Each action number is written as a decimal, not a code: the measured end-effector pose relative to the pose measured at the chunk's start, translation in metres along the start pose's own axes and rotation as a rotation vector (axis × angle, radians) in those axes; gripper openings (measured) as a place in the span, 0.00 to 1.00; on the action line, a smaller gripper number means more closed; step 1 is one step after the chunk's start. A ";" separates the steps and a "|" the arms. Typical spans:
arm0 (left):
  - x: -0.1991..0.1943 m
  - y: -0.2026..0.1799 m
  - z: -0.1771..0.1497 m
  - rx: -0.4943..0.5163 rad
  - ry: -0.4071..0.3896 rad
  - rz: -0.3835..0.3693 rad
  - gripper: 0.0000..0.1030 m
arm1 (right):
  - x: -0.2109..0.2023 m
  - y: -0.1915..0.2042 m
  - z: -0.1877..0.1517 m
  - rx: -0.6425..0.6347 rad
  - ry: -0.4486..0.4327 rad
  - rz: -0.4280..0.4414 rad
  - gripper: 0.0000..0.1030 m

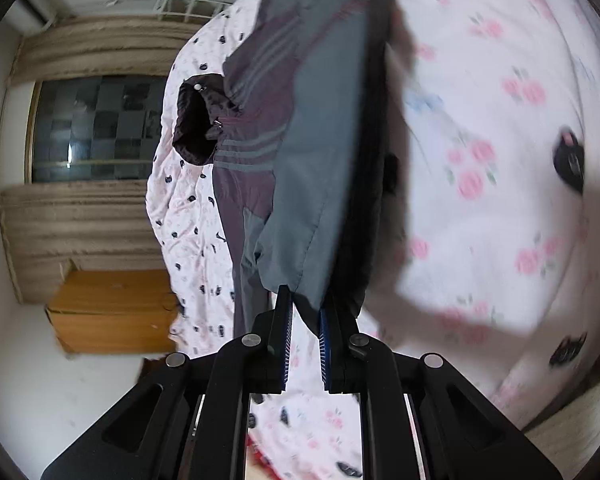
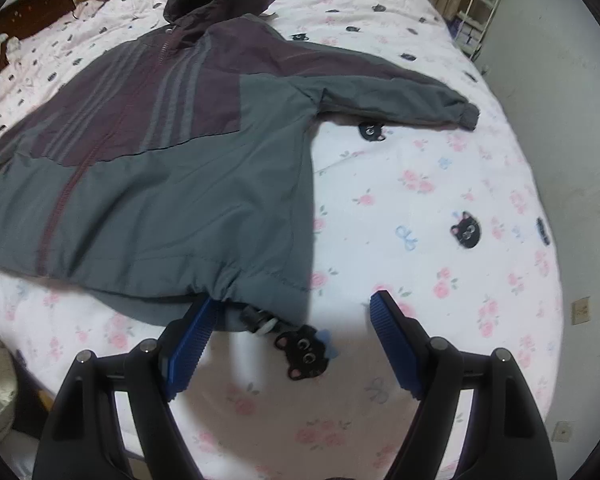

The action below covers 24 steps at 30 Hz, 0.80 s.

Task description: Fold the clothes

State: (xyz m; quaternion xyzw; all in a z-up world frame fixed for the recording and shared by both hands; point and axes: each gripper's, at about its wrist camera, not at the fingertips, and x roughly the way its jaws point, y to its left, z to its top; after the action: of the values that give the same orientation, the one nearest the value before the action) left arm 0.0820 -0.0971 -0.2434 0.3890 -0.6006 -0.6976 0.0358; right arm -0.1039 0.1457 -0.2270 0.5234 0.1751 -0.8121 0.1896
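So my left gripper (image 1: 305, 312) is pinching the jacket (image 2: 160, 168), right gripper (image 2: 292, 320) gaping at the hem; sleeve (image 2: 400, 88) sticks out right, nearer that one.

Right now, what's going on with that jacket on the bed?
A person with a gripper in each hand is folding a grey and maroon hooded jacket spread on a floral bedspread. The left gripper is shut on a grey edge of the jacket and has it lifted off the bed. The right gripper hangs open over the hem, its left pad at the fabric edge but gripping nothing. The far sleeve lies stretched out, not yet folded in.
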 end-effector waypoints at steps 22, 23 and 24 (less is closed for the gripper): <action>-0.003 0.032 -0.009 -0.303 0.061 -0.254 0.11 | 0.010 -0.001 0.003 0.011 -0.016 -0.087 0.66; -0.001 0.035 -0.010 -0.337 0.064 -0.279 0.11 | 0.012 0.001 0.004 0.008 -0.014 -0.082 0.55; 0.004 0.037 -0.012 -0.379 0.070 -0.308 0.12 | 0.015 0.003 0.005 0.003 -0.005 -0.071 0.50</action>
State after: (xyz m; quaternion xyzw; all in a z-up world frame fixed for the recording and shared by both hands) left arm 0.0706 -0.1187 -0.2130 0.4863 -0.3911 -0.7811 0.0221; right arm -0.1120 0.1387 -0.2391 0.5151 0.1918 -0.8199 0.1602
